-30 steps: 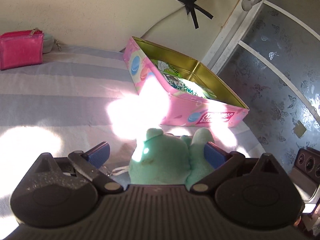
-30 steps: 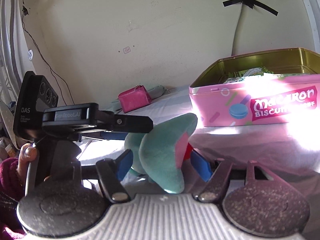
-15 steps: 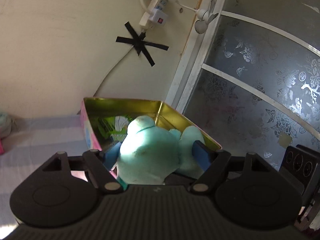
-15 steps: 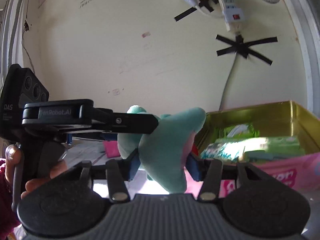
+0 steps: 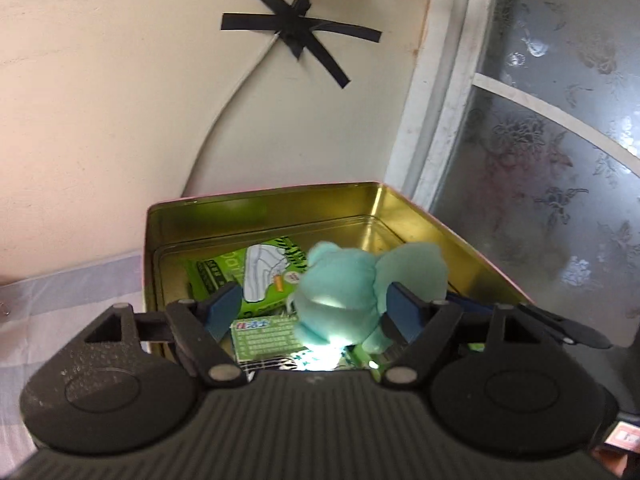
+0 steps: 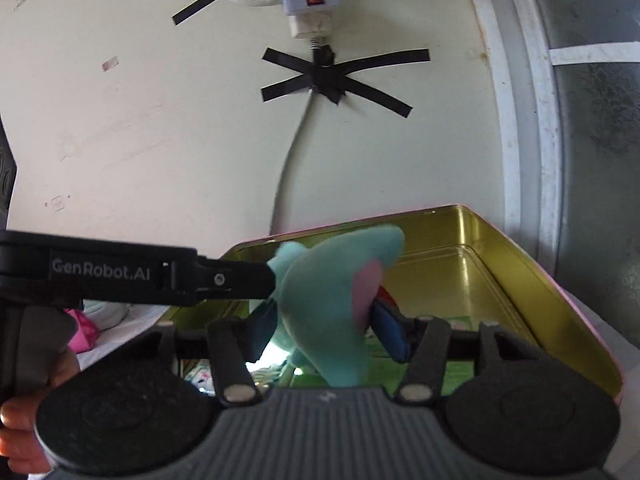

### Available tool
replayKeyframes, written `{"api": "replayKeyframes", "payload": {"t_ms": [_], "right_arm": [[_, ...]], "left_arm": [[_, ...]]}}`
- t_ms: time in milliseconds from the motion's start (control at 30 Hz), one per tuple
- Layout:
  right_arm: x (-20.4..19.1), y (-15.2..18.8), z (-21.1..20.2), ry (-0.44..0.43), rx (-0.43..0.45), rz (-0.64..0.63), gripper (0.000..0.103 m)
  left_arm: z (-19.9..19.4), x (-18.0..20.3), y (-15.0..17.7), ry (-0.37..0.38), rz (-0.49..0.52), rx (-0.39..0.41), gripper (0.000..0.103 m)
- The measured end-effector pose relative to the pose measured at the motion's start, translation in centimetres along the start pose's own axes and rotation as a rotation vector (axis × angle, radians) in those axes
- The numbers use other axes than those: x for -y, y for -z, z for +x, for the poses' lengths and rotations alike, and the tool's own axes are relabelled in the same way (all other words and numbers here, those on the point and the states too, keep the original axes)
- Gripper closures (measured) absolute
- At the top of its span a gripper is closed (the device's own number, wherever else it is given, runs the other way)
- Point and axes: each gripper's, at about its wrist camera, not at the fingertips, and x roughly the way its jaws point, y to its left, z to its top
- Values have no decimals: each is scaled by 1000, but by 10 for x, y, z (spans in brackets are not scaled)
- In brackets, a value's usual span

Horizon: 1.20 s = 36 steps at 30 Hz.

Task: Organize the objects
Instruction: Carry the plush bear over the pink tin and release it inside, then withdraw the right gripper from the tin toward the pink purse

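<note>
The right gripper (image 6: pixel 324 316) has the teal plush (image 6: pixel 332 300) between its blue pads, both touching it. Its jaws have just been opening a little. The left gripper (image 5: pixel 312 300) stands at middling width after closing. Its right pad touches the plush, and its left pad (image 5: pixel 224 308) is clear of it with green packets (image 5: pixel 264 280) showing in the gap.

The plush hangs over the open tin (image 5: pixel 260 208), above the packets. In the right view its long axis runs from the gripper body up and away, the top leaning towards the wall and a pink patch facing right.

Only the left view shows the packets clearly. Only the right view shows the left gripper's side arm reaching the plush's head, a hand (image 6: pixel 24 432) and a pink pouch (image 6: pixel 82 328). Beyond are a tape cross (image 5: pixel 296 36) and a power strip (image 6: pixel 312 4).
</note>
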Motion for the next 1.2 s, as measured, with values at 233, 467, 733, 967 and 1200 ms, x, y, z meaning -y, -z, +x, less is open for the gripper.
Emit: {"api": "replayKeyframes", "payload": {"t_ms": [233,467,733,967,1200], "right_arm": [[-6,5,-17,-12,51,1,46],[-45,18,-46,-69,74,-32,44],[-101,27,-71,-138,93,-97,44],[-139,36,-78,-178,85,-129,44],[-139,50,-96,-106,129,-113,44]], "left_arm": [[-27,-11,10,-88,4,32,18],[-75,-27,25,-239,45,79,13],[-117,-82,56,-357,-38,76,12],[-136,-132,80,-434,-159,57,12],[-138,-140,99,-407,-236,50,12]]}}
